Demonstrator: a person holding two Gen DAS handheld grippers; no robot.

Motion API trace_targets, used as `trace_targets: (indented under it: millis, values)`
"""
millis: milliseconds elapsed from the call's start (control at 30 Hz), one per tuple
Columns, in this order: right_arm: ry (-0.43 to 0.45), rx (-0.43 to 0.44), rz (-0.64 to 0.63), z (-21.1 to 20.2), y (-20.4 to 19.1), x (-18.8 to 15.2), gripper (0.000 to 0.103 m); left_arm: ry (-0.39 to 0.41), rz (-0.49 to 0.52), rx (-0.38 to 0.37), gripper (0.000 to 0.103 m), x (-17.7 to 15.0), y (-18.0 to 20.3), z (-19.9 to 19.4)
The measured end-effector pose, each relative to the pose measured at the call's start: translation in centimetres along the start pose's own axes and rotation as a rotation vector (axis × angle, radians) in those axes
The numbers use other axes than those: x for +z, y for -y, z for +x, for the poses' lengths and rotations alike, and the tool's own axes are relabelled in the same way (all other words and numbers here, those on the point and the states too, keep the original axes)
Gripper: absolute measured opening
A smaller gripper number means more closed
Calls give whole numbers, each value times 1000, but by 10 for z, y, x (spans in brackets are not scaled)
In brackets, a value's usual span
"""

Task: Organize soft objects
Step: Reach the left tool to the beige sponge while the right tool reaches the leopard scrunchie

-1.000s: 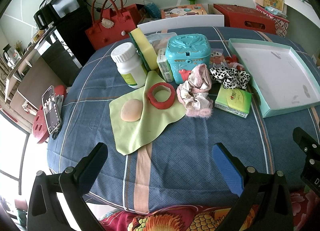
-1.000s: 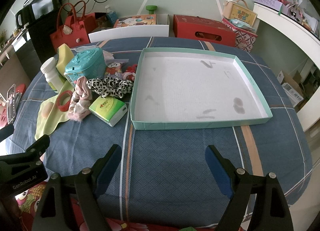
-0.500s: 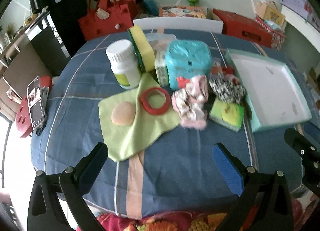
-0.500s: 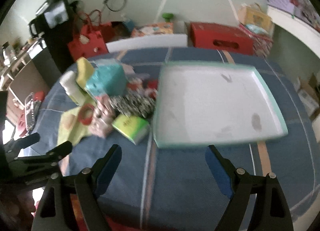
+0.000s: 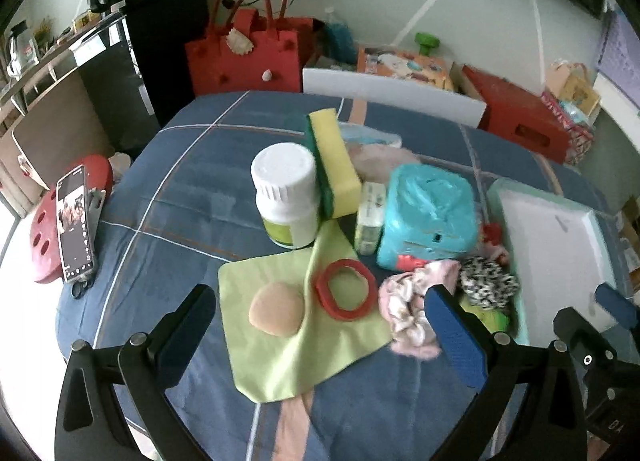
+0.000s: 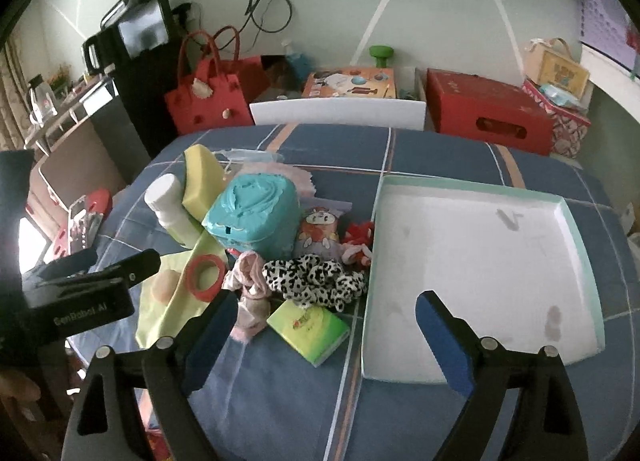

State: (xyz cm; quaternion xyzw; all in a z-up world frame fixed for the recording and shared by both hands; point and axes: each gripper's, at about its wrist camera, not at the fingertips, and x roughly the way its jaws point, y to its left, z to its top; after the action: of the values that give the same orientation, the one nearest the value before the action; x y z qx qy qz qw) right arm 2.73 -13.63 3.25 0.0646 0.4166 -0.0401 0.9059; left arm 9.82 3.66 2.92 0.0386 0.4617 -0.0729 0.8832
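left tool (image 5: 320, 325) – jaws apart, empty | pink scrunchie (image 5: 412, 301) beside its right finger, nearer than right tool (image 6: 324, 325) – opening, empty

- The tissue pack (image 5: 493, 317) in the left view is mostly hidden behind the left gripper's right finger (image 5: 456, 335) and the spotted scrunchie (image 5: 488, 286).
- The tray (image 5: 520, 197) runs behind the right gripper (image 5: 588, 349) there.
- The small box (image 5: 370, 217) between sponge (image 5: 338, 165) and teal box (image 5: 430, 213) has print too blurred to read.
- The bag (image 5: 372, 137) behind the sponge is half hidden.
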Motion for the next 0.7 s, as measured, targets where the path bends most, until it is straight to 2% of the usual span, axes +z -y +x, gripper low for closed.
trace_targets:
  millis: [100, 233, 400, 500, 600, 700]
  values:
    - [-23, 3, -22, 14, -3, 5, 93, -30, -13, 36, 103, 5, -3, 12]
    - [-52, 7, -19, 33, -4, 22, 92, -73, -51, 39, 103, 15, -9, 28]
    - [-3, 61, -5, 37, 0, 43, 92, -62, -76, 48, 103, 21, -16, 36]
    - [27, 86, -7, 40, 2, 43, 92, -78, -80, 54, 103, 14, -19, 47]
    - [20, 103, -18, 47, 0, 41, 92, -90, -93, 49, 103, 11, -23, 53]
    - [39, 83, 6, 50, 2, 41, 92, -75, -104, 43, 103, 10, -26, 50]
